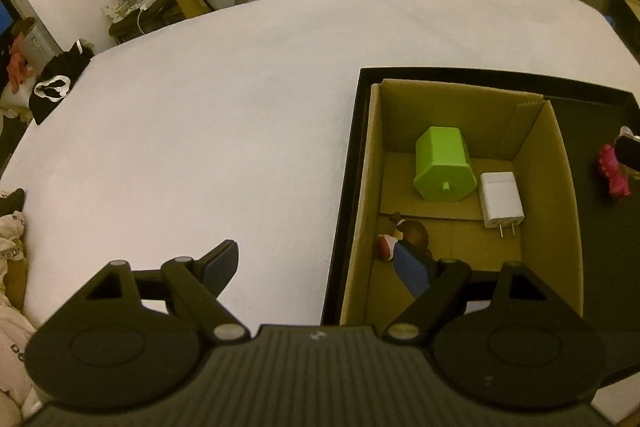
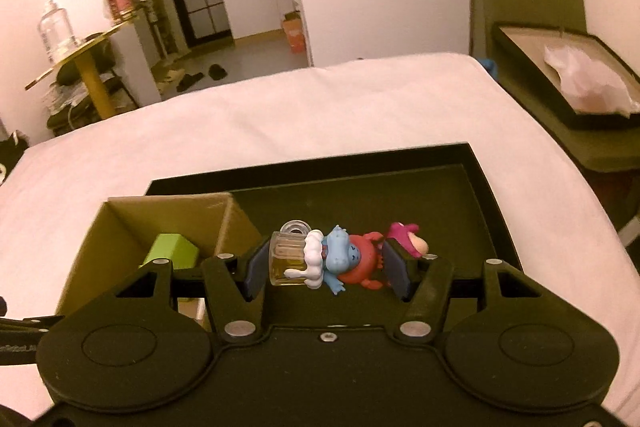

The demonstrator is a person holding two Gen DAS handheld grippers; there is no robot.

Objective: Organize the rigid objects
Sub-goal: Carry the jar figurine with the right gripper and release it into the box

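In the left wrist view a cardboard box (image 1: pixel 552 187) sits inside a black tray (image 1: pixel 348 187). It holds a green hexagonal block (image 1: pixel 444 165), a white plug charger (image 1: pixel 500 199) and a small brown-haired figurine (image 1: pixel 404 239). My left gripper (image 1: pixel 318 269) is open and empty, with one finger over the white sheet and the other over the box's near corner. My right gripper (image 2: pixel 326 273) is shut on a toy figure (image 2: pixel 332 259), a blue creature with a red crab and a glass mug, held sideways above the tray (image 2: pixel 480 179). A pink toy (image 2: pixel 406 237) lies just behind the right finger.
The tray rests on a wide white sheet (image 1: pixel 200 107). Dark clothing (image 1: pixel 56 83) lies off its left edge. A gold side table (image 2: pixel 88 67) with a clear jug stands at the back left. A black-framed tray (image 2: pixel 560 67) holding a plastic bag sits to the right.
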